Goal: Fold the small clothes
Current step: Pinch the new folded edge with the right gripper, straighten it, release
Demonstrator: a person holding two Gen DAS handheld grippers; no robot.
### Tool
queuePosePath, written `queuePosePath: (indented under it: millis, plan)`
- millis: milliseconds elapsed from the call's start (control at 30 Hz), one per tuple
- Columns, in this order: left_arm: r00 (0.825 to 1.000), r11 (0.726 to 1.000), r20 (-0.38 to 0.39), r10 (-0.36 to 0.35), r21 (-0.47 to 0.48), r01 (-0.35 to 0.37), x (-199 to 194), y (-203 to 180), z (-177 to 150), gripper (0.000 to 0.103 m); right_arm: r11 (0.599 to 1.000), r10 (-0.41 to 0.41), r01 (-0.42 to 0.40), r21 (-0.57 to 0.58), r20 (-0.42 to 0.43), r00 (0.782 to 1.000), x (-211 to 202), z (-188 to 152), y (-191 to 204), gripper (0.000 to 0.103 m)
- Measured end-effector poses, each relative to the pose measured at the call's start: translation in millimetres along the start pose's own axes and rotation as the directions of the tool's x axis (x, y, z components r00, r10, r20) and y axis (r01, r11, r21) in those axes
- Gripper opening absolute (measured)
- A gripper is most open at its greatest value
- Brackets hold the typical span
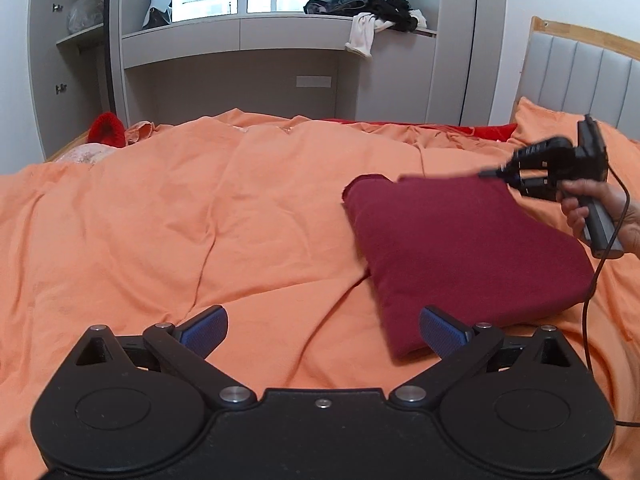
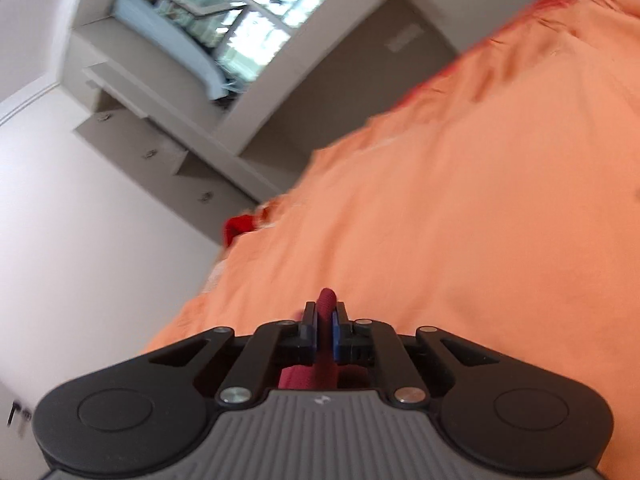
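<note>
A dark red garment (image 1: 460,248) lies partly folded on the orange bedspread (image 1: 200,220), right of centre in the left wrist view. My left gripper (image 1: 323,330) is open and empty, low over the bed, its right finger next to the garment's near corner. My right gripper (image 1: 494,174) is shut on the garment's far edge and lifts it off the bed. In the right wrist view the gripper (image 2: 326,314) pinches a strip of the red cloth (image 2: 325,336) between its pads, with the view tilted and blurred.
A grey padded headboard (image 1: 580,68) stands at the right. Grey cabinets and a window ledge with a pile of dark clothes (image 1: 368,10) run along the far wall. A red item (image 1: 105,129) lies at the bed's far left edge. A cable (image 1: 592,292) hangs from the right gripper.
</note>
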State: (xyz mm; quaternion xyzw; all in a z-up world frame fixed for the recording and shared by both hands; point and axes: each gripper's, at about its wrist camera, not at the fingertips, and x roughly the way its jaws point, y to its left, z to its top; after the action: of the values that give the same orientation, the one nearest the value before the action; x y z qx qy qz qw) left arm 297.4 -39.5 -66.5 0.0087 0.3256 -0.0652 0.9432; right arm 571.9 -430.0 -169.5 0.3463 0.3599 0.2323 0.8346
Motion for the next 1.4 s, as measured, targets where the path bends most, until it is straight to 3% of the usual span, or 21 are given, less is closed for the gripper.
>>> queuePosePath:
  millis: [67, 100, 133, 167, 233, 400, 500, 533, 567, 633, 733, 867, 900, 933, 1033, 1067, 1100, 1167, 1267, 1400]
  plan:
    - [1.0, 1.0, 0.002, -0.011, 0.005, 0.011, -1, -1, 0, 0.102, 0.997, -0.077, 0.077, 0.003, -0.041, 0.996, 7, -5, -11, 0.01]
    - [1.0, 1.0, 0.004, -0.018, 0.007, 0.018, -3, -1, 0, 0.102, 0.997, -0.071, 0.072, 0.033, -0.036, 0.997, 5, -6, -16, 0.012]
    - [1.0, 1.0, 0.004, -0.022, 0.009, 0.022, -3, -2, 1, 0.102, 0.996, -0.047, 0.048, 0.07, -0.007, 0.999, -1, -8, -20, 0.022]
    - [1.0, 1.0, 0.005, -0.025, 0.009, 0.025, -4, -3, 1, 0.102, 0.996, -0.033, 0.031, 0.082, 0.016, 0.999, -8, -8, -20, 0.044]
    - [0.999, 0.999, 0.008, -0.034, 0.002, 0.034, -6, -3, 2, 0.102, 0.997, -0.031, 0.028, 0.077, 0.035, 0.999, -21, -9, -18, 0.059]
    - [0.999, 0.999, 0.025, -0.047, -0.026, 0.048, -8, -5, 4, 0.102, 0.999, -0.013, 0.017, 0.049, -0.076, 0.997, -25, -19, -6, 0.063]
    - [0.997, 0.997, 0.035, -0.062, -0.034, 0.063, -11, -8, 5, 0.102, 0.999, -0.044, 0.041, -0.025, -0.11, 0.993, -9, -28, 7, 0.063]
    - [0.997, 0.997, 0.036, -0.067, -0.027, 0.068, -11, -10, 5, 0.102, 0.997, -0.059, 0.053, -0.05, -0.124, 0.991, -2, -29, 13, 0.058]
    - [0.997, 0.998, 0.04, -0.065, -0.019, 0.066, -12, -12, 5, 0.102, 0.997, -0.066, 0.059, -0.057, -0.135, 0.989, 6, -27, 17, 0.042]
    - [0.997, 0.998, 0.043, -0.056, -0.004, 0.057, -13, -16, 4, 0.102, 1.0, 0.009, -0.012, -0.021, -0.125, 0.992, 3, -25, 20, 0.029]
    - [0.997, 0.998, 0.046, -0.063, -0.006, 0.063, -15, -16, 4, 0.102, 0.986, 0.157, -0.153, 0.063, -0.06, 0.986, 2, -15, 7, 0.025]
    - [0.997, 0.998, 0.055, -0.059, 0.011, 0.058, -17, -14, 3, 0.102, 0.983, 0.104, -0.092, 0.161, -0.067, 0.992, 12, -27, -35, 0.023]
    - [0.997, 0.998, 0.054, -0.057, 0.008, 0.056, -17, -12, 3, 0.102, 0.975, 0.126, -0.114, 0.192, -0.046, 0.991, 11, -31, -41, 0.024]
    - [0.997, 0.998, 0.049, -0.056, 0.001, 0.056, -16, -10, 2, 0.102, 0.962, 0.156, -0.148, 0.229, -0.016, 0.988, 9, -33, -45, 0.031]
    - [0.998, 0.998, 0.035, -0.057, -0.025, 0.058, -16, -4, 1, 0.102, 0.908, 0.264, -0.263, 0.327, 0.043, 0.964, -6, -39, -43, 0.071]
    - [0.998, 0.998, 0.038, -0.059, -0.031, 0.06, -18, -3, 1, 0.102, 0.905, 0.275, -0.277, 0.323, 0.052, 0.96, -15, -41, -38, 0.074]
    - [0.997, 0.998, 0.045, -0.059, -0.034, 0.061, -21, -1, 1, 0.102, 0.927, 0.249, -0.25, 0.28, 0.042, 0.968, -26, -44, -29, 0.074]
    - [0.997, 0.998, 0.062, -0.055, -0.037, 0.057, -26, 1, 3, 0.102, 0.982, 0.147, -0.146, 0.121, 0.002, 0.989, -57, -57, -9, 0.072]
    - [0.995, 0.998, 0.084, -0.057, -0.034, 0.06, -34, 1, 4, 0.102, 0.999, 0.001, -0.003, -0.04, -0.044, 0.999, -99, -93, 17, 0.071]
    - [0.992, 0.995, 0.092, -0.082, -0.045, 0.086, -39, -4, 6, 0.102, 0.999, 0.038, -0.04, -0.024, -0.045, 0.998, -121, -132, 33, 0.07]
